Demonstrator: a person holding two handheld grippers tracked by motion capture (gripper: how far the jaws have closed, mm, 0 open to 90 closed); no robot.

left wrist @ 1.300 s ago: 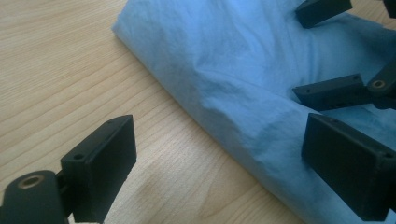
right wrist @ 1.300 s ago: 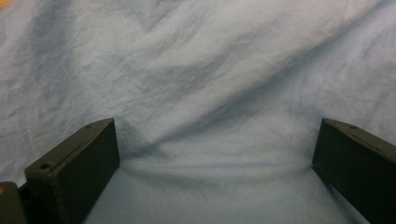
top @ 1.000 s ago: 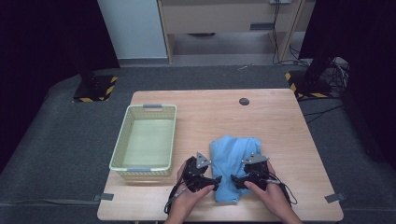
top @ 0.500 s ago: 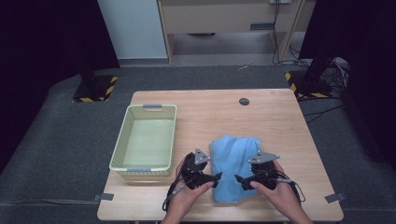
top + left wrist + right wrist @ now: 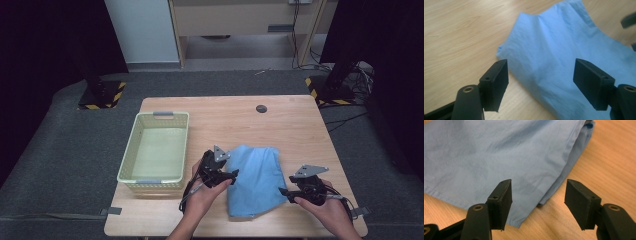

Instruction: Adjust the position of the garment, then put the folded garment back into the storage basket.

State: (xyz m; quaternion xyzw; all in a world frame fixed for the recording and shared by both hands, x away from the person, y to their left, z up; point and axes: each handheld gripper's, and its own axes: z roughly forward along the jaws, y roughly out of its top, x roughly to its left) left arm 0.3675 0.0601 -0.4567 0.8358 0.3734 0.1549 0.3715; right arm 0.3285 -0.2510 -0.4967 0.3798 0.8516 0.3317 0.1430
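On the table [image 5: 300, 125], blue cloth [image 5: 255, 177] lies between both claws.

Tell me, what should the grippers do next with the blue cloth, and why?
Probably close the left gripper on the near edge of the cloth. Both sets of jaws stand open and hold nothing; the left ones already straddle that edge, while the right gripper sits at the cloth's corner. The folded cloth lies flat on the table, beside the basket, so gripping comes first.

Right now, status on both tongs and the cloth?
Left tongs open at the blue cloth's left edge. Right tongs open, just off its right edge. Cloth folded flat on table, basket beside it; nothing in the way.
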